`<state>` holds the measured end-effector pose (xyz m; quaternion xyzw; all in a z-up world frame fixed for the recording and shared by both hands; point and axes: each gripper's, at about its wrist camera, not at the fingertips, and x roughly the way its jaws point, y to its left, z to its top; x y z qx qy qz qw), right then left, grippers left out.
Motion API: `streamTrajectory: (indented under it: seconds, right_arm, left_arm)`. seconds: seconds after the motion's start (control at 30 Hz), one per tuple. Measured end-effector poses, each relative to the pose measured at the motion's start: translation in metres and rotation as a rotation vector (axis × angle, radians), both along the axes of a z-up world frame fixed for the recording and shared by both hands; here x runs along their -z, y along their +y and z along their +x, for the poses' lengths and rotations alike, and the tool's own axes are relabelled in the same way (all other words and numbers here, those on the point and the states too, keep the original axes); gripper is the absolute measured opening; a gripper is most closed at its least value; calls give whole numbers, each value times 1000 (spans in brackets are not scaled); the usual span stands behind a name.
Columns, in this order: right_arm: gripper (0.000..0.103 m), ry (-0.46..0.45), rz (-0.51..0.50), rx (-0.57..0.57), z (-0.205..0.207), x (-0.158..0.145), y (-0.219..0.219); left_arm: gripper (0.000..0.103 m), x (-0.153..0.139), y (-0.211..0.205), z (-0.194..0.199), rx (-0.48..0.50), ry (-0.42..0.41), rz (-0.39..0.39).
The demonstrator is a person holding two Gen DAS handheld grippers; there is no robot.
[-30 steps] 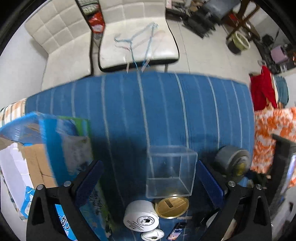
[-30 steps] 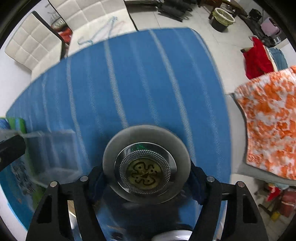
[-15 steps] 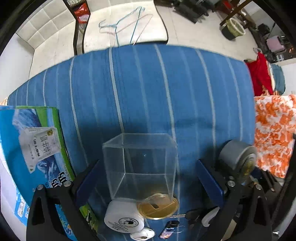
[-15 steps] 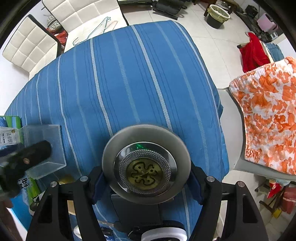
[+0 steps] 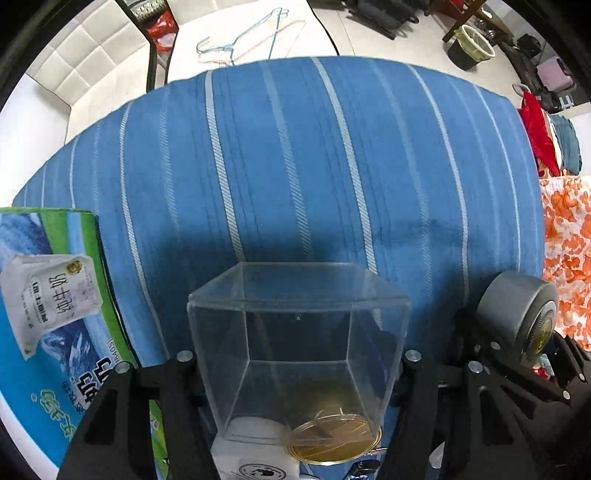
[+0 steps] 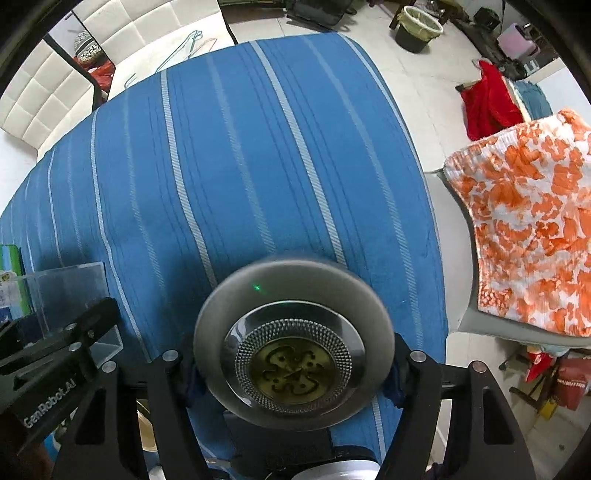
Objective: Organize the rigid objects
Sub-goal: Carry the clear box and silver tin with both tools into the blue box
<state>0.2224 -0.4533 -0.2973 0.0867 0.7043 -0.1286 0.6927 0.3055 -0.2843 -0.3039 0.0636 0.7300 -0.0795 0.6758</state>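
My left gripper (image 5: 299, 363) is shut on a clear plastic box (image 5: 299, 332), open side facing away, held above the blue striped tablecloth (image 5: 295, 166). Under it lie a gold round tin lid (image 5: 332, 439) and a white round container (image 5: 255, 458). My right gripper (image 6: 293, 365) is shut on a grey round speaker (image 6: 293, 341) with a gold patterned centre, held above the cloth's near right part. The speaker also shows at the right of the left wrist view (image 5: 517, 314). The clear box and left gripper show at the left of the right wrist view (image 6: 66, 291).
A blue-green milk carton box (image 5: 55, 314) lies at the table's left edge. White chairs (image 5: 92, 66) with wire hangers (image 5: 251, 37) stand beyond the far edge. An orange-white cloth (image 6: 524, 229) drapes a chair on the right. The floor holds a bin (image 6: 417, 29).
My left gripper closed on the clear box and lifted it off the table. The right gripper kept the speaker and rose slightly; more of the table shows.
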Motion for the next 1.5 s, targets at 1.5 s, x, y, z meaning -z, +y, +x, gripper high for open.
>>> streamTrajectory:
  seconds: [1.5]
  right_arm:
    - [73,-394,40,-237,-57,-223,326]
  left_arm:
    - [61,-215,279,-108,-113,-439,-80]
